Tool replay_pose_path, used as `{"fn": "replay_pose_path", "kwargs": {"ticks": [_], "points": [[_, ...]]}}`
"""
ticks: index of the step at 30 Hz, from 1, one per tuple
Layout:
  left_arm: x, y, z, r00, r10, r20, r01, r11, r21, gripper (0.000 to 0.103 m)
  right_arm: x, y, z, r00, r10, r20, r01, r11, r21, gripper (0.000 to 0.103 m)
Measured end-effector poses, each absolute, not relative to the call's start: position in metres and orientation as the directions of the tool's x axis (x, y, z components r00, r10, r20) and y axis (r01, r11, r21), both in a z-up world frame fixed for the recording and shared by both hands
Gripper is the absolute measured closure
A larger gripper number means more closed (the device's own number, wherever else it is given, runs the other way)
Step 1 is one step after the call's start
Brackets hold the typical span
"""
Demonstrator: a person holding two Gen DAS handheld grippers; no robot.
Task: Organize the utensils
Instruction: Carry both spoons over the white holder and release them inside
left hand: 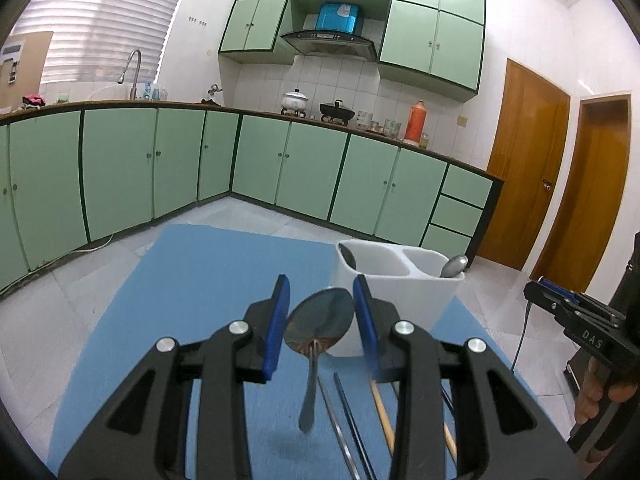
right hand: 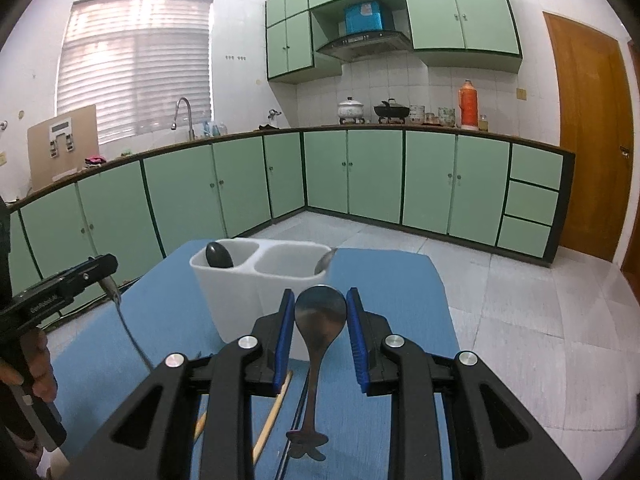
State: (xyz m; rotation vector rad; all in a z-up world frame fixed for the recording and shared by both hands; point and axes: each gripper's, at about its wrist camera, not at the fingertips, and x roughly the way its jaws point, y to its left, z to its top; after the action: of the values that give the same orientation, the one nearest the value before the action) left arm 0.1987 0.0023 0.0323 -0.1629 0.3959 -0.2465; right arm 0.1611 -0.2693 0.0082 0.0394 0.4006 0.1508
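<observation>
The left gripper [left hand: 321, 312] pinches a steel spoon [left hand: 320, 326] by its bowl; the right gripper [right hand: 321, 317] pinches another spoon [right hand: 320, 316] likewise, handles hanging down, just before the white holder [right hand: 240, 292].

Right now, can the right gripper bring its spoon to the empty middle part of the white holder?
Probably yes. The right gripper is shut on the spoon, lifted off the blue mat. The white utensil holder stands just ahead, its right compartment open on top, and nothing lies between them.
</observation>
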Motion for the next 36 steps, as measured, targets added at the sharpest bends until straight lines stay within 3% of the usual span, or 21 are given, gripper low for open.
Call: {"fn": "replay_pose_path", "kwargs": {"ticks": [21,36], "points": [[0.211,0.006,0.019,0.896,-0.242,-0.372,0.169,0.961,-0.218,0.069,0.17,-0.268,0.003,0.9,0.172,-0.4,-0.152,0.985,0.081,0.077],[0.205,0.007,0.035,0.908,-0.262,-0.328,0.199,0.957,-0.213,0.07,0.172,-0.268,0.009,0.905,0.172,-0.39,-0.15,0.985,0.086,0.077]]}}
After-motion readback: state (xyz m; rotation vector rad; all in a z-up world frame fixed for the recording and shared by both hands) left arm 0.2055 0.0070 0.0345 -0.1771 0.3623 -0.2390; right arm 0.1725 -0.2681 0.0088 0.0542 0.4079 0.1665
